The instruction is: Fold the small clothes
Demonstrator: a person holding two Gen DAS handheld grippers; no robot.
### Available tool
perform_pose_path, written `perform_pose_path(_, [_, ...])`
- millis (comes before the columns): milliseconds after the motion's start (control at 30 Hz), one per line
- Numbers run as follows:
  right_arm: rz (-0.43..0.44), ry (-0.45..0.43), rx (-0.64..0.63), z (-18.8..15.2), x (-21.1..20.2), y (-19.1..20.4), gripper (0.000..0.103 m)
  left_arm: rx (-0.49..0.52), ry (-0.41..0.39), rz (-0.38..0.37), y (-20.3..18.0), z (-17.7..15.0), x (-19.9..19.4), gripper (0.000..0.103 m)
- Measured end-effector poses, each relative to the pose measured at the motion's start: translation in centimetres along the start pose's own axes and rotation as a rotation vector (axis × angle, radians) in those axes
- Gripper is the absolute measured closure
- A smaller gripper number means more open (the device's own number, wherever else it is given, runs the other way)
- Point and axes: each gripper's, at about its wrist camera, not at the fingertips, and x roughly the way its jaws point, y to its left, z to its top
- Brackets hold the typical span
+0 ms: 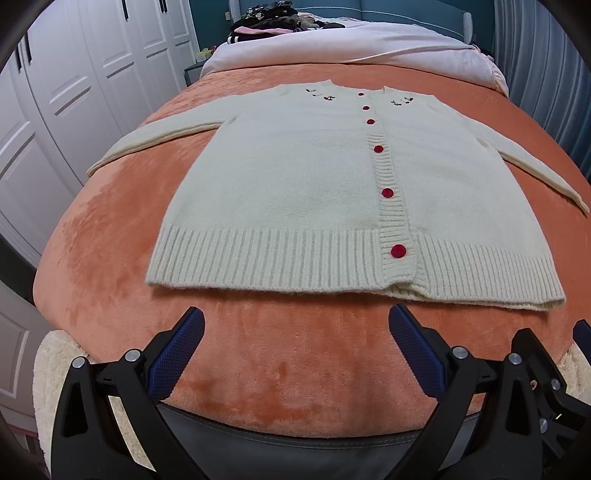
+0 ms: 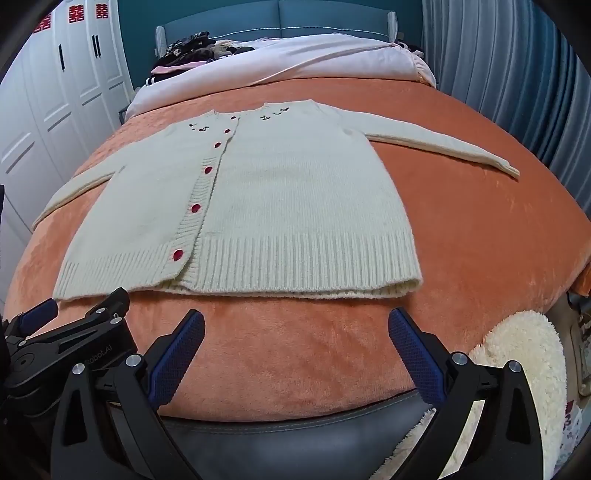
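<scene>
A cream knit cardigan (image 1: 295,177) with red buttons lies flat and buttoned on the orange blanket (image 1: 280,365), sleeves spread out to both sides, ribbed hem toward me. It also shows in the right wrist view (image 2: 280,199). My left gripper (image 1: 295,332) is open and empty, hovering just short of the hem. My right gripper (image 2: 295,332) is open and empty, also just short of the hem, beside the left one. The left gripper's body (image 2: 74,339) shows at the lower left of the right wrist view.
The bed's far end holds a pale pink duvet (image 1: 351,48) and a pile of dark clothes (image 1: 273,18). White wardrobe doors (image 1: 55,92) stand to the left, blue curtains (image 2: 517,74) to the right. A fluffy cream rug (image 2: 524,376) lies beside the bed's near edge.
</scene>
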Motion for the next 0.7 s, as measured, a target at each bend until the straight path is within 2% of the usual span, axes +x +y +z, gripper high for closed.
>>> perform_pose_path(700, [-0.006, 0.011, -0.002, -0.34, -0.08, 0.16, 0.005, -0.001, 0.001, 0.003, 0.34, -0.52, -0.06, 0.005])
